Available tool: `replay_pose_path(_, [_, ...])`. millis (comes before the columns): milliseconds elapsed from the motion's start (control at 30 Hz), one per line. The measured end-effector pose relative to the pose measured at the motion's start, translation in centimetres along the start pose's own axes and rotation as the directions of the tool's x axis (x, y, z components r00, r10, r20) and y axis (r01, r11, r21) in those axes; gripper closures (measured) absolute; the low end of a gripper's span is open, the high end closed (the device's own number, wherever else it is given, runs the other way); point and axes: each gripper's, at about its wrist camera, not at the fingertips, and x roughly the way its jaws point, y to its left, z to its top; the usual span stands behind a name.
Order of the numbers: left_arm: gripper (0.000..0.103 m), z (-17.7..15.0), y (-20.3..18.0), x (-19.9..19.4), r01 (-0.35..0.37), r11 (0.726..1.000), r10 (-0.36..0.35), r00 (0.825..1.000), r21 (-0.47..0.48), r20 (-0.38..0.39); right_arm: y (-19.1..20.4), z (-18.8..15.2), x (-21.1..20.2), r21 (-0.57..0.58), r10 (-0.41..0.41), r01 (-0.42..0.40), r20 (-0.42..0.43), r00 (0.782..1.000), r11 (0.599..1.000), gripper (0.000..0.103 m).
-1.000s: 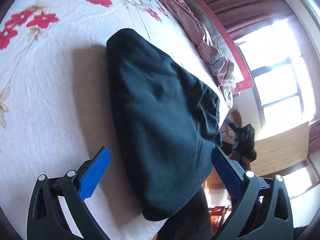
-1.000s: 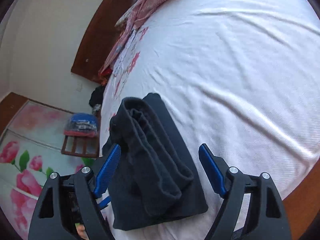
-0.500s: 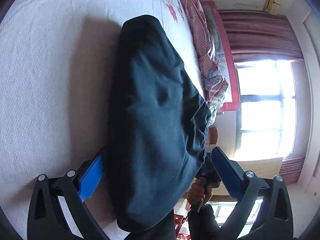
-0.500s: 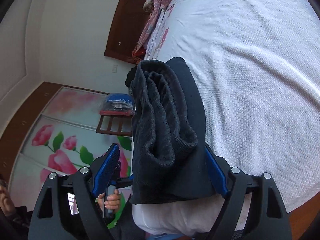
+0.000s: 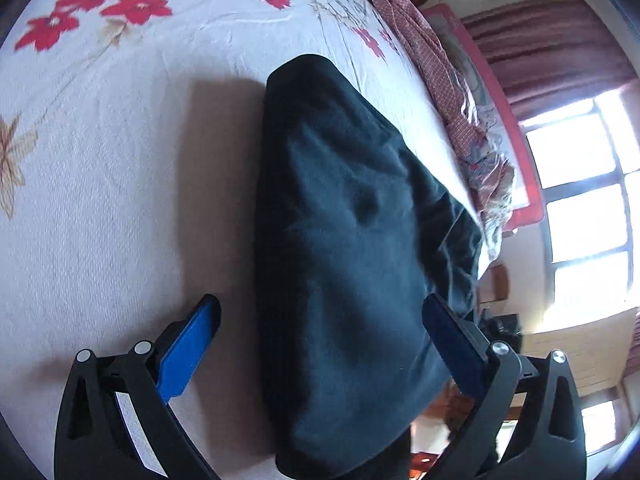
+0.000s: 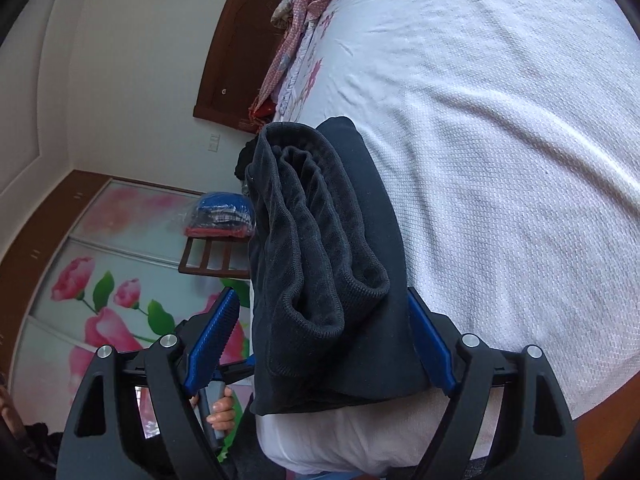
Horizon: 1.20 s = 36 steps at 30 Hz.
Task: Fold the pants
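Folded dark pants [image 5: 344, 264] lie at the bed's [image 5: 100, 200] near edge. Only the right wrist view shows their rolled layers [image 6: 316, 256]. Both the left gripper [image 5: 320, 320] and right gripper [image 6: 324, 320] straddle them, released; open sheet spreads beyond.

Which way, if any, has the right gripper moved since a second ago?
Yes. The right gripper has advanced over the bed: the folded pants now lie between its open jaws.

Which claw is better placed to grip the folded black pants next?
Probably the right claw: the folded black pants nearly fill its open jaws, one pad against the fabric. The left claw also straddles them, but one pad stands clear over the bedsheet.
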Motion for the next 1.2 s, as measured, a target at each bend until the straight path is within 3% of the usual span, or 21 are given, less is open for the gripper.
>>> replay_pose_path(33, [0.002,-0.1,-0.7,0.4,-0.038,0.999,0.039,0.999,0.027,-0.004,-0.1,0.0,0.0,-0.001,-0.006,0.006,0.000,1.000,1.000,0.021])
replay_pose_path(167, [0.002,0.0,-1.2,1.1,-0.032,0.999,0.032,0.999,-0.018,-0.005,0.3,-0.1,0.2,-0.004,-0.018,0.018,0.000,1.000,1.000,0.021])
replay_pose_path(233, [0.002,0.2,-0.7,1.9,0.110,0.990,-0.118,0.989,-0.091,-0.092,0.4,-0.2,0.2,-0.004,-0.021,0.021,-0.002,1.000,1.000,0.021])
replay_pose_path(300, [0.002,0.5,0.0,1.7,0.110,0.984,-0.125,0.987,-0.139,-0.103,0.4,-0.2,0.2,0.004,-0.017,0.017,0.004,1.000,1.000,0.021])
replay_pose_path(400, [0.002,0.4,1.4,2.0,0.206,0.953,-0.229,0.970,-0.222,-0.081,0.3,-0.4,-0.3,0.036,0.009,-0.010,0.030,0.999,0.999,0.021])
replay_pose_path(533, [0.002,1.1,1.4,2.9,0.263,0.928,-0.298,0.949,-0.263,-0.105,0.4,-1.0,-1.8,0.040,-0.087,0.083,0.095,0.992,0.996,0.021])
replay_pose_path(633, [0.002,0.9,0.6,3.5,0.247,0.941,-0.278,0.954,-0.232,-0.114,1.5,-2.7,-4.3,0.049,-0.113,0.105,0.214,0.970,0.993,0.021])
replay_pose_path(767, [0.002,0.5,-0.7,3.8,0.225,0.962,-0.244,0.963,-0.153,-0.118,4.7,-4.2,-5.1,-0.040,-0.140,0.155,0.254,0.957,0.987,0.023])
replay_pose_path(800, [0.002,0.5,-0.6,3.7,0.226,0.963,-0.244,0.963,-0.150,-0.115,5.3,-4.2,-4.6,-0.073,-0.147,0.168,0.239,0.960,0.983,0.034])
replay_pose_path(867, [0.002,0.6,-0.2,3.6,0.227,0.962,-0.246,0.962,-0.153,-0.117,5.6,-3.6,-3.1,-0.069,-0.251,0.269,0.192,0.949,0.961,0.041])
replay_pose_path(900, [0.002,0.7,0.0,3.5,0.228,0.961,-0.248,0.961,-0.157,-0.119,5.5,-3.2,-2.3,-0.064,-0.286,0.301,0.175,0.942,0.951,0.051])
replay_pose_path(933, [0.002,0.7,0.1,3.5,0.230,0.960,-0.250,0.961,-0.163,-0.121,5.2,-3.0,-1.7,-0.062,-0.290,0.303,0.158,0.944,0.951,0.073])
replay_pose_path(1067, [0.002,0.8,0.5,3.3,0.234,0.956,-0.258,0.958,-0.174,-0.128,6.8,-3.5,-1.5,-0.113,-0.369,0.398,0.213,0.905,0.910,0.084])
replay_pose_path(1133, [0.002,0.8,0.7,3.1,0.238,0.955,-0.263,0.956,-0.178,-0.130,6.7,-4.1,-2.4,-0.070,-0.389,0.415,0.238,0.890,0.907,0.089])
replay_pose_path(1200, [0.002,0.8,1.0,2.9,0.238,0.956,-0.262,0.956,-0.174,-0.131,4.2,-4.4,-2.1,0.009,-0.396,0.402,0.200,0.896,0.916,0.089])
